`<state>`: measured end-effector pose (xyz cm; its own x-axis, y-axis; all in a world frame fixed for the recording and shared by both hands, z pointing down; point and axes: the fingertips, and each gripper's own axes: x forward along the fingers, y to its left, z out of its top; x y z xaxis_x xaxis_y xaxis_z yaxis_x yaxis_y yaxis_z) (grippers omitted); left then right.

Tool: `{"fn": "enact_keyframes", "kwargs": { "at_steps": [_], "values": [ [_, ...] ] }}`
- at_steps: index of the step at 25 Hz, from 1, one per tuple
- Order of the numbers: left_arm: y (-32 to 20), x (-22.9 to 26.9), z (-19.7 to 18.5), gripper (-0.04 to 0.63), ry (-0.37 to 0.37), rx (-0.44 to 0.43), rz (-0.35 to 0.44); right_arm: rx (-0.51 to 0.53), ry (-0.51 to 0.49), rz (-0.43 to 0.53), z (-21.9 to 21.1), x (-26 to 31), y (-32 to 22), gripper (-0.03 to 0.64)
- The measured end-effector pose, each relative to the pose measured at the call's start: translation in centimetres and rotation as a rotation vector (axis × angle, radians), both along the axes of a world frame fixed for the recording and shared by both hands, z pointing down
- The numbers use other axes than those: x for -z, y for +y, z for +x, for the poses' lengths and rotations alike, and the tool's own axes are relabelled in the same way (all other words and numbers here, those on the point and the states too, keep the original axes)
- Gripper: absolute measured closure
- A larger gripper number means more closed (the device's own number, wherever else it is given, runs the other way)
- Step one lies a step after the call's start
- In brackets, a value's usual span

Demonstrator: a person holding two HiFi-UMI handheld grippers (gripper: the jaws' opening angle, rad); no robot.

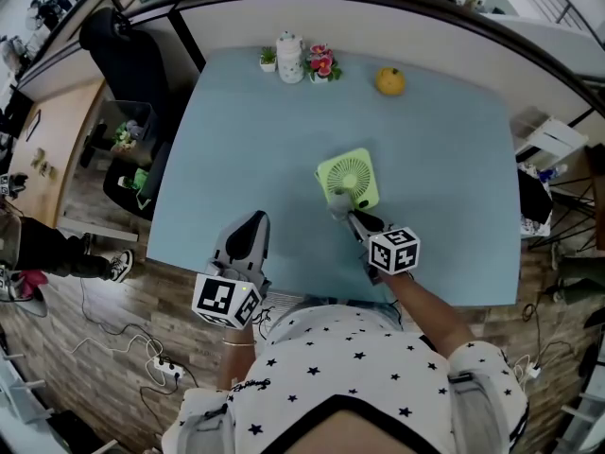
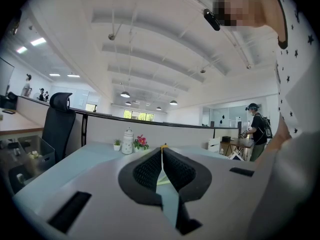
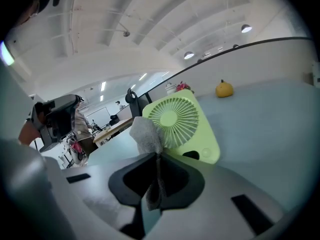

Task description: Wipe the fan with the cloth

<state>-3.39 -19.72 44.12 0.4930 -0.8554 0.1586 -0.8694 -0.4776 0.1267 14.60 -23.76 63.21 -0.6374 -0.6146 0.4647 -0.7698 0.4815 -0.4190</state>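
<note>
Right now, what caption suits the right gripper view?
Right tool pinches a grey cloth at the edge of a green fan on a pale blue table.

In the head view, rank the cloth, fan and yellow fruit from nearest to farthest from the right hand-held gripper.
1. Cloth: clamped in the right hand-held gripper.
2. Fan: just beyond the cloth.
3. Yellow fruit: far back, slightly right.

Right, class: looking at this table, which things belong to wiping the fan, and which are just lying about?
Belongs to the job:
green fan
grey cloth, pinched in the right claw

Just lying about, at the far edge of the table:
white jar
small potted plant
pink flowers
yellow round object
Also idle: left claw, shut on nothing.
</note>
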Motion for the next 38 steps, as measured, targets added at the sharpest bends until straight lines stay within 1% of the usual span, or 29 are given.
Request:
{"fn": "enact_keyframes", "kwargs": {
  "at_steps": [6, 11, 16, 20, 23, 29, 35, 38],
  "values": [
    [-0.4, 0.2, 0.7, 0.563, -0.006, -0.024, 0.005, -0.126, 0.004, -0.004, 4.1, 0.0, -1.6, 0.591],
    [-0.6, 0.3, 1.5, 0.563, -0.009, -0.038, 0.004, -0.247, -0.017, -0.035, 7.4, -0.5, -2.7, 0.591],
    [-0.8, 0.6, 1.7, 0.563, -0.008, -0.042, 0.010, -0.310, -0.036, -0.059, 9.0, -0.8, -3.0, 0.592],
    [-1.0, 0.5, 2.1, 0.563, -0.004, -0.049, 0.005, -0.313, -0.046, -0.051, 9.0, -0.3, -3.0, 0.591],
    [-1.3, 0.5, 2.6, 0.563, 0.002, -0.064, 0.006, -0.312, -0.063, -0.026, 9.0, 0.8, -3.1, 0.592],
    [-2.3, 0.6, 4.1, 0.564, 0.015, -0.099, 0.012, -0.294, -0.106, 0.092, 8.5, 5.7, -3.9, 0.592],
    [-2.9, 0.6, 5.5, 0.563, 0.012, -0.140, 0.008, -0.256, -0.195, 0.201, 7.0, 11.3, -3.9, 0.592],
    [-3.3, 0.6, 6.0, 0.563, 0.016, -0.155, 0.011, -0.238, -0.212, 0.247, 6.5, 13.3, -3.7, 0.592]
  ]
}}
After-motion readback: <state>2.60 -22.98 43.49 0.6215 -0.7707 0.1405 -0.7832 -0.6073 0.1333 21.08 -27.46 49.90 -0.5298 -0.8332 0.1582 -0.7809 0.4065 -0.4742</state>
